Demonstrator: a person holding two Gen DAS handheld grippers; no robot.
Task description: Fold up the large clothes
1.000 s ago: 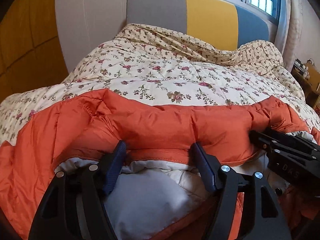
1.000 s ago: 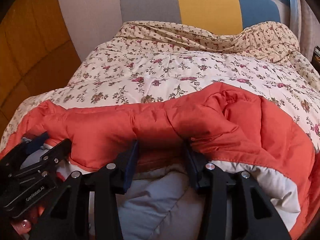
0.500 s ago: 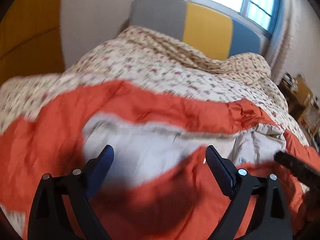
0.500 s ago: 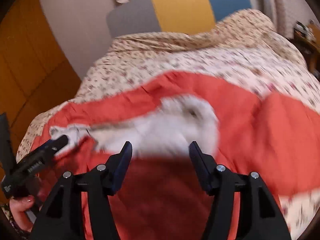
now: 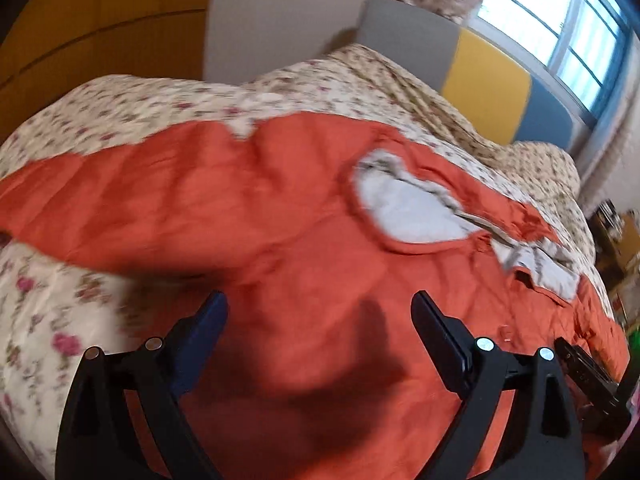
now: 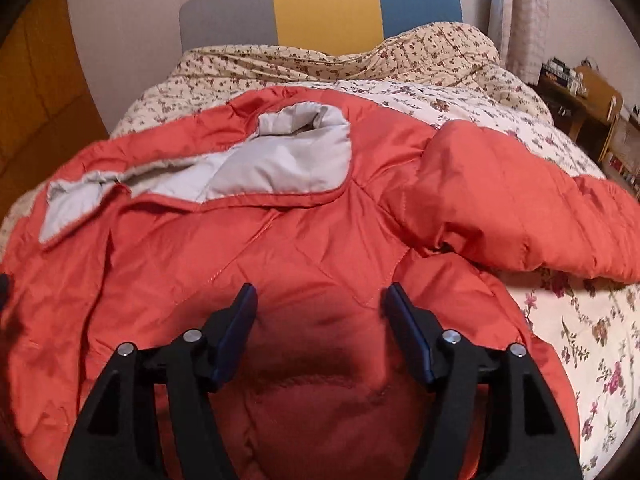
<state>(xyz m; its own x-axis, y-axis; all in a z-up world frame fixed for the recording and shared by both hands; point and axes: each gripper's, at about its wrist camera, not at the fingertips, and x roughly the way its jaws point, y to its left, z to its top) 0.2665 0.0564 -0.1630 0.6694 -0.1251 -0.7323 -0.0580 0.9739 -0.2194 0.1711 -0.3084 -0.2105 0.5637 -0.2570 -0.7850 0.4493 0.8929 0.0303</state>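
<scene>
An orange quilted jacket (image 5: 280, 232) with grey lining (image 5: 404, 208) lies spread front-up on the bed; one sleeve stretches to the left. In the right wrist view the jacket (image 6: 280, 248) shows its grey collar lining (image 6: 288, 156) and a sleeve (image 6: 520, 208) lying to the right. My left gripper (image 5: 318, 316) is open and empty just above the jacket's body. My right gripper (image 6: 320, 304) is open and empty above the jacket's lower body. The right gripper's tip shows at the lower right edge of the left wrist view (image 5: 588, 376).
A floral quilt (image 6: 580, 320) covers the bed under the jacket. A grey, yellow and blue headboard (image 6: 320, 8) stands at the far end. A wooden shelf with small items (image 6: 580, 92) is on the right, wooden panelling (image 5: 80, 40) on the left.
Both grippers have let go of the jacket's top edge, opened wider and pulled back. The jacket now lies flat on the quilt with its sleeves out.
</scene>
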